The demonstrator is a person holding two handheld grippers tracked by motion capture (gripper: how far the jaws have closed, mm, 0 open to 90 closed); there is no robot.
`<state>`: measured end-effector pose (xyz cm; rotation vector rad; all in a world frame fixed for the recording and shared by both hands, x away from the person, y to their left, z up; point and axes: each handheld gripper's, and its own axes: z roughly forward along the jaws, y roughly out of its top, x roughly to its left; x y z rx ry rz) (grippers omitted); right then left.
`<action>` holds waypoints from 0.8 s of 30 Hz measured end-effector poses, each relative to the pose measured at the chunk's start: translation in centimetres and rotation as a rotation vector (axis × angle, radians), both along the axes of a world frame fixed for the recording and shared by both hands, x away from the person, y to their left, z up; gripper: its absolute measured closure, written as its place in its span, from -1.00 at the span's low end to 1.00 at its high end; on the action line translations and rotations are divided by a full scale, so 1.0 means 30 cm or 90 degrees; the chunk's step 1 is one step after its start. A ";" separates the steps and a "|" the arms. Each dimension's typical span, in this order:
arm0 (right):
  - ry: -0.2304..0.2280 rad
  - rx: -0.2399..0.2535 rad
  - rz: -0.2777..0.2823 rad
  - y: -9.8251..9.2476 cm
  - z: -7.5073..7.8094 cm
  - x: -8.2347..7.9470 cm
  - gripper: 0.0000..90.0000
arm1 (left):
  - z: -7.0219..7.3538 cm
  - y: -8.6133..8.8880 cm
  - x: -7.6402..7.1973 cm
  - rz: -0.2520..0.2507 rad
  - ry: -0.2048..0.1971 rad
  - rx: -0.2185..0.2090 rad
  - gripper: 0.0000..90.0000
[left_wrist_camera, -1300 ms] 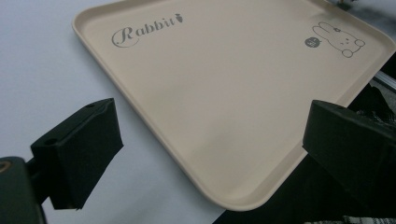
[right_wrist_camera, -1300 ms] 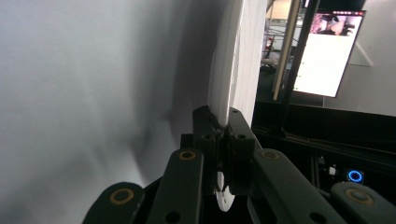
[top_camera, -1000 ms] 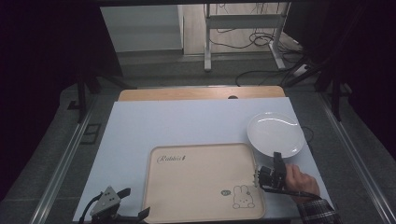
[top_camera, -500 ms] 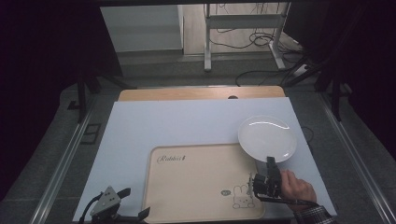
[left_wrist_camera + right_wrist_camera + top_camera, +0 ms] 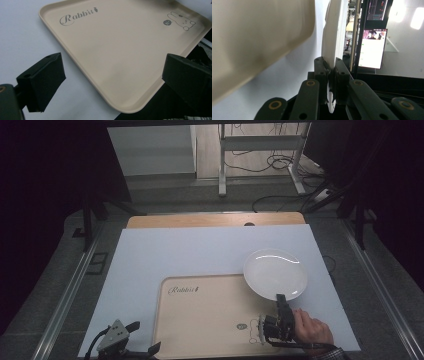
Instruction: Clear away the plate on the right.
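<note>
At the lower left of the high view, the left gripper [image 5: 131, 347] rests with its jaws spread wide beside the beige tray [image 5: 210, 320] on the white surface [image 5: 190, 255]. At lower right, the right gripper [image 5: 281, 306] clamps the near rim of a white plate [image 5: 275, 273], which overlaps the tray's upper right corner.

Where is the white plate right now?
In the high view the white plate is right of centre, overlapping the far right corner of the beige tray, its near rim clamped by the right gripper.
</note>
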<state>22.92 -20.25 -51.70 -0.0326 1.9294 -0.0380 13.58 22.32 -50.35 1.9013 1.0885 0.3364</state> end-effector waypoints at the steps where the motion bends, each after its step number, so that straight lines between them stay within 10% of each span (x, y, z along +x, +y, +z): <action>1: 0.002 0.002 0.004 0.005 0.002 -0.006 0.86 | 0.000 0.000 0.000 0.000 0.000 0.000 -0.91; 24: 0.013 0.018 0.075 0.105 0.016 -0.140 0.84 | 0.000 0.000 0.000 -0.001 -0.001 0.002 -0.91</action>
